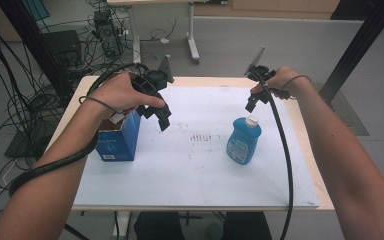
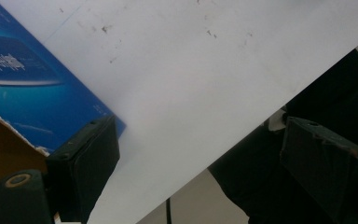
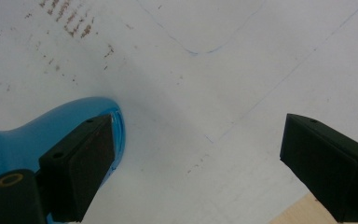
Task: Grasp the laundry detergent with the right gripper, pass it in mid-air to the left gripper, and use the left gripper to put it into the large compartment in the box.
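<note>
— High view first: where are we holding our grippers?
— We're holding the left gripper [image 1: 161,116] above the open blue box [image 1: 117,141], jaws spread, pinching nothing. The right gripper [image 1: 251,102] is hovering just beyond the blue bottle [image 1: 243,140], jaws also gaping. Both things are standing well apart on the white sheet [image 1: 190,170].
</note>
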The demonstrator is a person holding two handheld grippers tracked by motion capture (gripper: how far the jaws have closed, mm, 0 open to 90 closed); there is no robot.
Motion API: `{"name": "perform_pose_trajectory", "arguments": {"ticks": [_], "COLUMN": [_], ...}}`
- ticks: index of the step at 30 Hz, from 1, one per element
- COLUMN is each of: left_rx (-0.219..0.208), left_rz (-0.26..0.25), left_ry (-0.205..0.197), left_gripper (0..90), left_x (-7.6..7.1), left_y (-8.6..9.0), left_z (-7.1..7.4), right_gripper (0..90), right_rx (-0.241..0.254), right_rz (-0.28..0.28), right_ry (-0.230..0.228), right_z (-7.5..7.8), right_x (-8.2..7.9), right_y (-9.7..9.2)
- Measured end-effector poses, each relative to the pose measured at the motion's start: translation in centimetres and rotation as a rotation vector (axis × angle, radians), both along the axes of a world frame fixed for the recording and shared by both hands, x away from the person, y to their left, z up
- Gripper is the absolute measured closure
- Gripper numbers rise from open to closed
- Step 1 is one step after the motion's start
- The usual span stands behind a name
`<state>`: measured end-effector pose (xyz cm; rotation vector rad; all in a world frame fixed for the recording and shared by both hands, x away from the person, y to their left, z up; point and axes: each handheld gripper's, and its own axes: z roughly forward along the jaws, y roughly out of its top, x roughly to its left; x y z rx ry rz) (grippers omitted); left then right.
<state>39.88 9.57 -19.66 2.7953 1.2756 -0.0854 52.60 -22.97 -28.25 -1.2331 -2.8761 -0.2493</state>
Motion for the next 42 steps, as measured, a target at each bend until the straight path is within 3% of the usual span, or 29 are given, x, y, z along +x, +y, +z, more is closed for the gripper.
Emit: {"name": "perform_pose_trajectory", "arguments": {"ticks": [19,21,29,42], "left_rx": [-0.015,-0.012,-0.027,-0.056], "left_rz": [0.013,0.010,0.003,-0.008], "left_ry": [-0.004,-0.004,0.000,-0.002], "left_gripper": [11.9,11.9,11.9,11.9], "left_x": [-0.8,-1.0,-1.3,-2.3], "left_y": [0.8,0.8,0.6,0.7], "left_z": [0.0,-0.1,-0.5,-1.2], "right_gripper": [9.6,9.6,9.3,8.9], "right_rx": [0.004,0.021,0.012,0.054], "right_rz": [-0.026,-0.048,-0.057,-0.061], "right_ry": [-0.039,-0.036,-0.053,-0.090], "right_z": [1.5,1.6,1.6,1.3], "right_x": [-2.5,-3.1,-4.5,-7.9], "right_y": [-3.1,-3.7,-5.0,-7.1]}}
